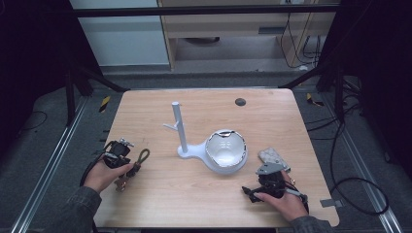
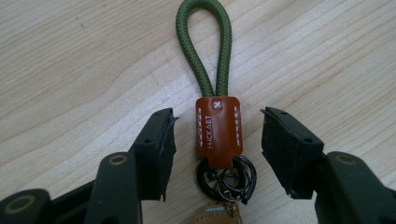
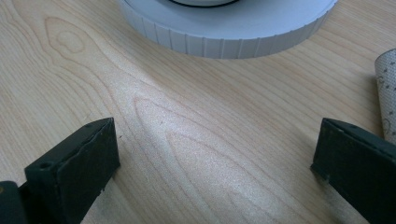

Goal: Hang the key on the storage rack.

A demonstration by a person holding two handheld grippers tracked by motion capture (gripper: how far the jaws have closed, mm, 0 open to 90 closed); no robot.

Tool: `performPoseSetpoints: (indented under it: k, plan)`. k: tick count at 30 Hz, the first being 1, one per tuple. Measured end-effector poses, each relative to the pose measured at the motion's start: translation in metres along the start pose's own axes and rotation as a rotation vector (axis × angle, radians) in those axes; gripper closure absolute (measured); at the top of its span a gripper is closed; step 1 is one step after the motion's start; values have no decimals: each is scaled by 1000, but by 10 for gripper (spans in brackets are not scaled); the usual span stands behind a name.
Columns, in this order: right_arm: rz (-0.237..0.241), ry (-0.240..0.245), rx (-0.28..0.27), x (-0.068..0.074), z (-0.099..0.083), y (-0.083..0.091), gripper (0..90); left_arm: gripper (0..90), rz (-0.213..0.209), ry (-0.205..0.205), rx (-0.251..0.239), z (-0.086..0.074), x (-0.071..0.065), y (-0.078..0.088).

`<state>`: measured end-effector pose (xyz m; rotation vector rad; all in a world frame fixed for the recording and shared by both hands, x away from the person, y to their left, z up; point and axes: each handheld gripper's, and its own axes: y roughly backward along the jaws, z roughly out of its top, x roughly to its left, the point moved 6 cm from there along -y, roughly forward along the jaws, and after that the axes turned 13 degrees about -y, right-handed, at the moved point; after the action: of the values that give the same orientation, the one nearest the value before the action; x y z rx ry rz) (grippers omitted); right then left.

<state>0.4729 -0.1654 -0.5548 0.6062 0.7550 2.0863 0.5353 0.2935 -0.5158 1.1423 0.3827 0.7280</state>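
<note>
Reading "HICKAET" on brown leather tab [image 2: 218, 130] | green cord keychain [image 2: 204, 51]

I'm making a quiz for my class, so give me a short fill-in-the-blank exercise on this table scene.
1. The keychain lies between the open jaws of the ___ gripper.
2. The keychain's cord loop is ___ in colour.
3. The bowl and the stand are both ___ in colour.
4. The right gripper's jaws stand ___ over the bare table.

Missing words: left; green; white; open
</note>
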Motion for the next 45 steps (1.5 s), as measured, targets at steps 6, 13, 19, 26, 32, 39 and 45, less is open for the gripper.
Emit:
performPoseSetpoints:
  k: [6, 13, 19, 26, 32, 39, 45]
  plan:
    - [0, 0, 0, 0, 0, 0, 3, 488, -12, 2, 15, -2, 0, -6]
    - [0, 0, 0, 0, 0, 0, 3, 537, -7, 1, 15, -2, 0, -7]
    - [0, 0, 0, 0, 0, 0, 3, 626, -3, -10, 15, -1, 0, -8]
    - [1, 1, 0, 0, 0, 0, 3, 658, 10, -22, -14, -1, -1, -1]
    - [0, 0, 0, 0, 0, 0, 3, 660, 32, -33, -108, -1, -4, 18]
    - [0, -1, 0, 0, 0, 0, 3, 660, 75, -38, -279, 3, -17, 50]
    - [1, -1, 1, 0, 0, 0, 3, 661, 115, -65, -416, 10, -34, 75]
